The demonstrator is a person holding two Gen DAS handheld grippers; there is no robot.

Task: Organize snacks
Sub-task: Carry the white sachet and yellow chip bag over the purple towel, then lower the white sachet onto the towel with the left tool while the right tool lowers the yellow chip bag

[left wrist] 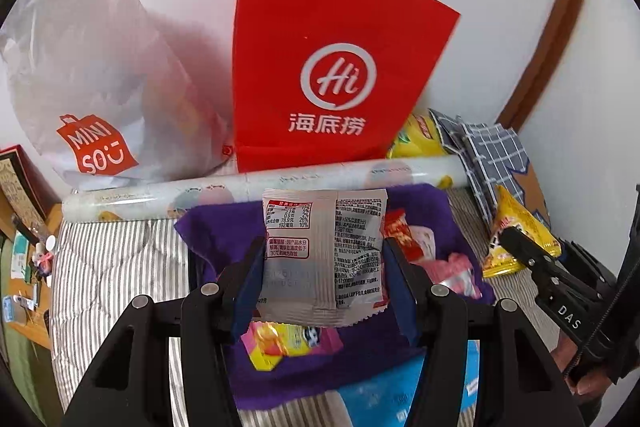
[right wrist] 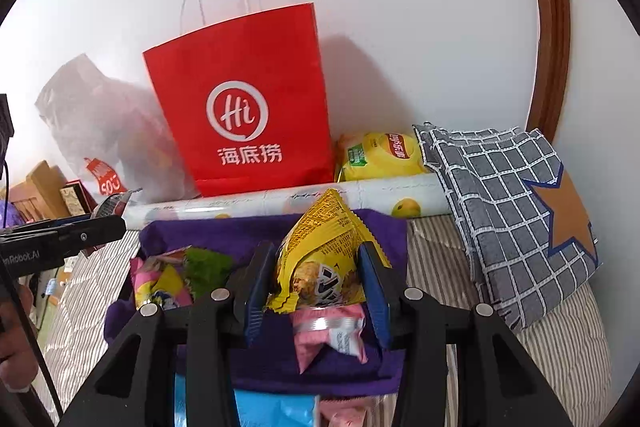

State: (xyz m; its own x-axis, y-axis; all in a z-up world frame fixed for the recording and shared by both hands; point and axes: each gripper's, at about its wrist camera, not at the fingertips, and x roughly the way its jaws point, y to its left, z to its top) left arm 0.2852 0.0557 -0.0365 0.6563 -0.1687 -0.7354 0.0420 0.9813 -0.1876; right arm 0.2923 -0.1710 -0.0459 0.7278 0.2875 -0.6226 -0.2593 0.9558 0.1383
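My left gripper (left wrist: 324,267) is shut on a grey snack packet (left wrist: 324,251), held upright above the purple cloth (left wrist: 216,227), in front of the red paper bag (left wrist: 332,67). My right gripper (right wrist: 316,279) is shut on a yellow snack packet (right wrist: 320,251) above the same purple cloth (right wrist: 224,231); the red bag (right wrist: 244,107) stands behind. Loose snacks lie on the cloth: a pink packet (right wrist: 332,331), a pink-green packet (right wrist: 172,275) and a pink-yellow one (left wrist: 280,343). The right gripper also shows in the left wrist view (left wrist: 516,243) with its yellow packet (left wrist: 512,227).
A white Miniso plastic bag (left wrist: 92,87) leans on the wall left of the red bag. A rolled printed sheet (left wrist: 160,195) lies along the back. A yellow chip bag (right wrist: 380,155) and a checked pillow (right wrist: 512,203) lie at the right. Striped bedding (left wrist: 112,267) is underneath.
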